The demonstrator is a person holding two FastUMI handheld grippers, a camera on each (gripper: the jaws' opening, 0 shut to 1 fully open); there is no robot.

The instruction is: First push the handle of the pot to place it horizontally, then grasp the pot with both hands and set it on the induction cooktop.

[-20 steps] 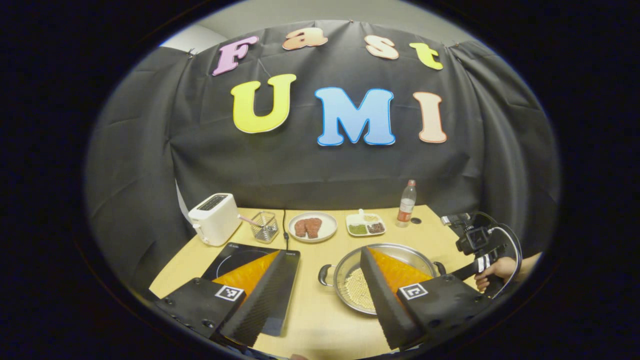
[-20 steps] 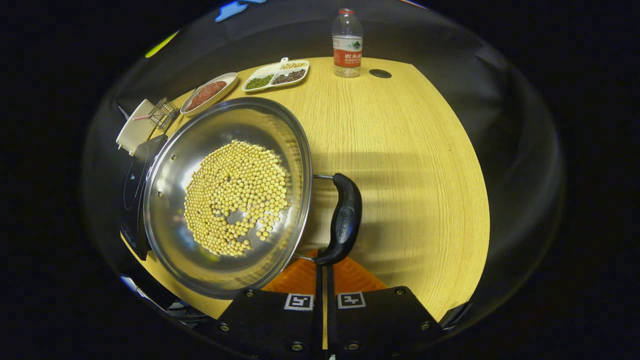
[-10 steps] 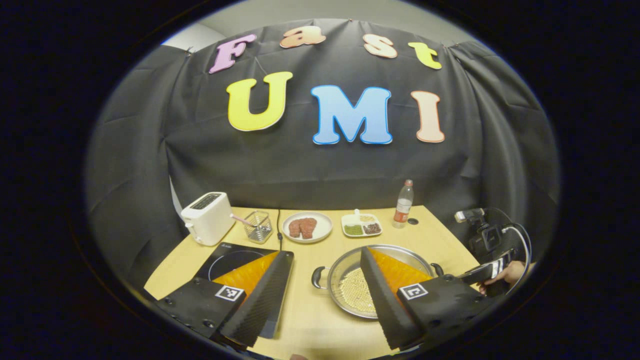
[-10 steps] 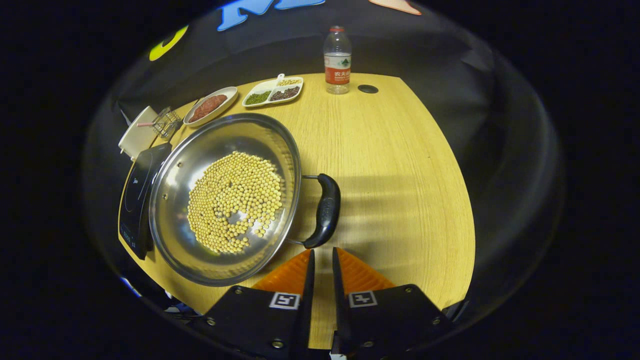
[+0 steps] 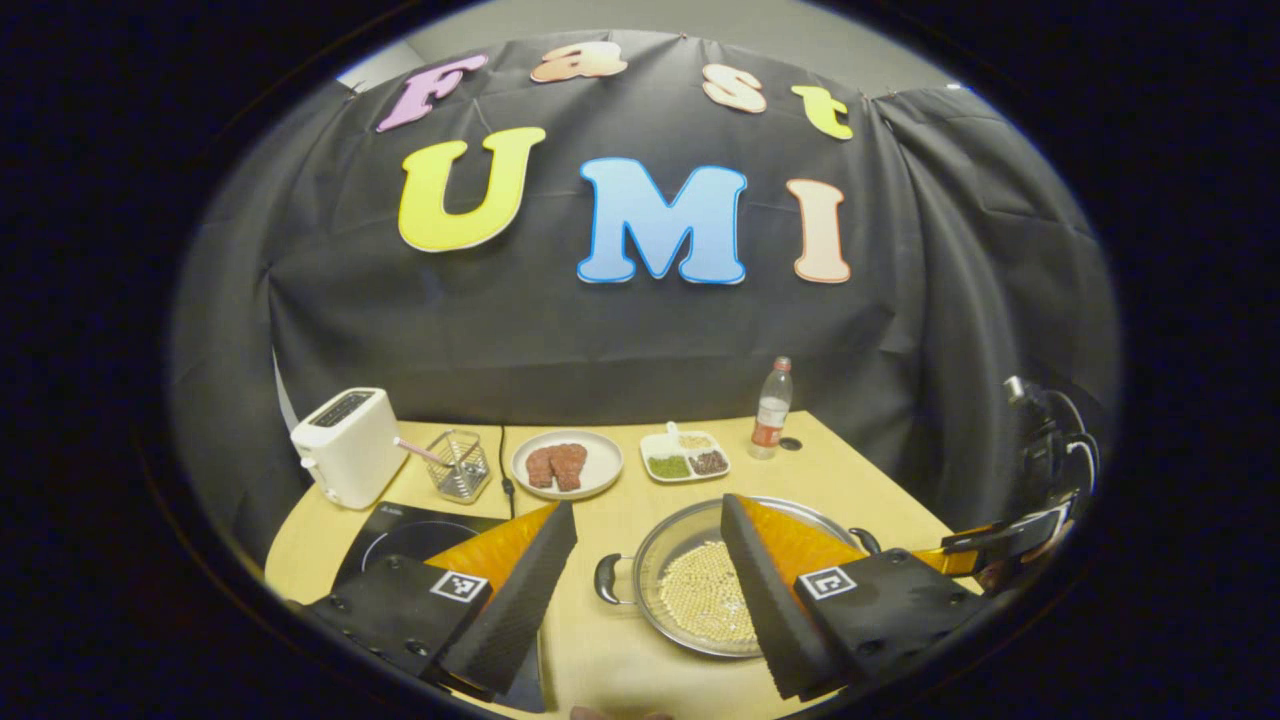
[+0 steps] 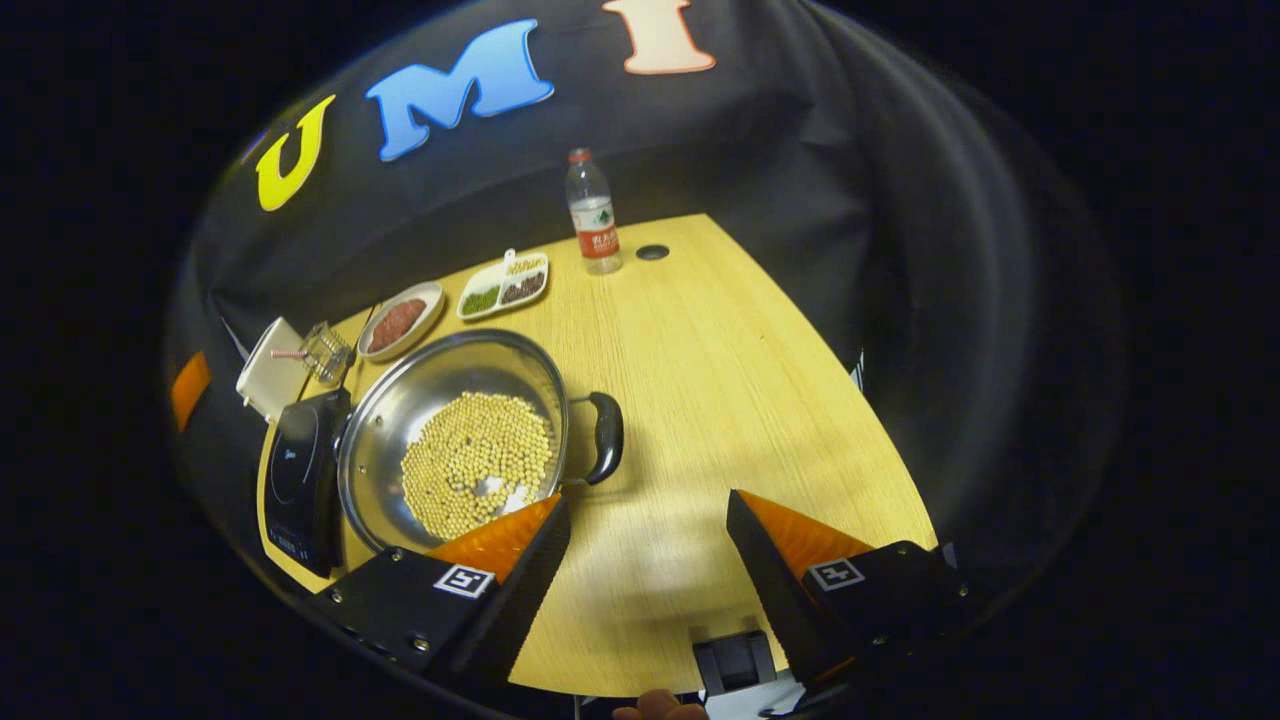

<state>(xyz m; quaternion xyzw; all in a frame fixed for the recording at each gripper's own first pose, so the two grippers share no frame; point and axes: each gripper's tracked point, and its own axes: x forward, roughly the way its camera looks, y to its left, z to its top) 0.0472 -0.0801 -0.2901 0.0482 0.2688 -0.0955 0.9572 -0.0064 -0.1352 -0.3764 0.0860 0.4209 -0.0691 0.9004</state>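
Observation:
A steel pot with soybeans in it rests on the wooden table, just right of the black induction cooktop. Its black right handle points toward my right gripper, which is open and held back above the table, apart from the handle. In the left gripper view the pot lies between and beyond the spread fingers of my open left gripper, its left handle facing the cooktop. The right gripper hangs at the far right, past the pot's right handle.
Along the back edge stand a white toaster, a wire basket, a plate of meat, a divided dish and a water bottle. Bare table spreads right of the pot.
My right gripper was shut against the pot's right handle; it has pulled back and up and opened. The left gripper stayed open and drew back slightly.

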